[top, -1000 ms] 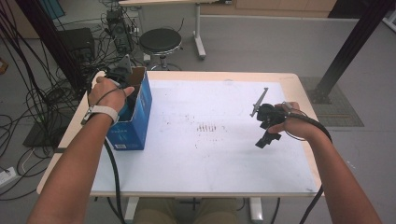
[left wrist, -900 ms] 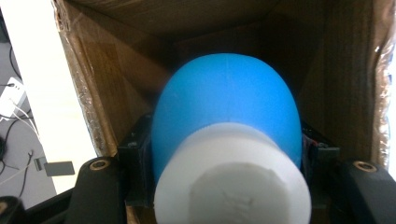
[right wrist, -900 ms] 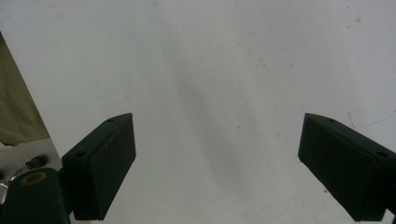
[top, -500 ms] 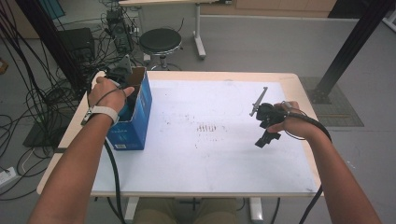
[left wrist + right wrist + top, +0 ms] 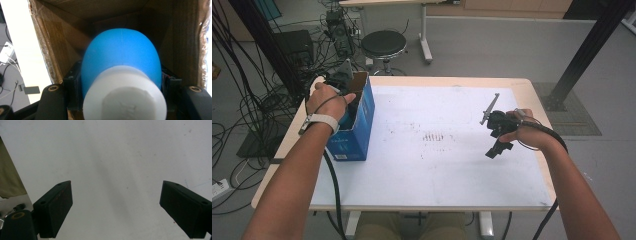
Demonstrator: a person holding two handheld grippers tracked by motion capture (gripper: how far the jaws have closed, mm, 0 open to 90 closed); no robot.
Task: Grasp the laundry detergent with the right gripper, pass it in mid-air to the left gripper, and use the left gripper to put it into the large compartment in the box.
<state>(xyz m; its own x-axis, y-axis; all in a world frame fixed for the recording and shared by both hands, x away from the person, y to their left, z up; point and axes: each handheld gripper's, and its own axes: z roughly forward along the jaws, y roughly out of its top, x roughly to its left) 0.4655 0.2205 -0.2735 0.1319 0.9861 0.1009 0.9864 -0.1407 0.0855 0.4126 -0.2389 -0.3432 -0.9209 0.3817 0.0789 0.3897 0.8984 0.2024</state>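
Blue bottle (image 5: pixel 121 58) with white cap (image 5: pixel 125 96) sits inside the blue cardboard box (image 5: pixel 359 131) at the desk's (image 5: pixel 452 185) left edge, clamped between the left gripper's (image 5: pixel 343 89) jaws. Right gripper (image 5: pixel 116 207) hovers near the right edge, jaws spread wide, holding nothing.

High view: even, bright indoor light, soft overall, mild blur. White table top (image 5: pixel 437 165) slightly washed out, faint shadows under the forearms. Left gripper view: box interior (image 5: pixel 75 37) dim, blue object (image 5: pixel 120 55) and its white cap (image 5: pixel 125 100) near the lens out of focus, overexposed strip at left. Right gripper view: flat grey-white surface, soft diagonal shadow, jaws dark but fairly sharp.
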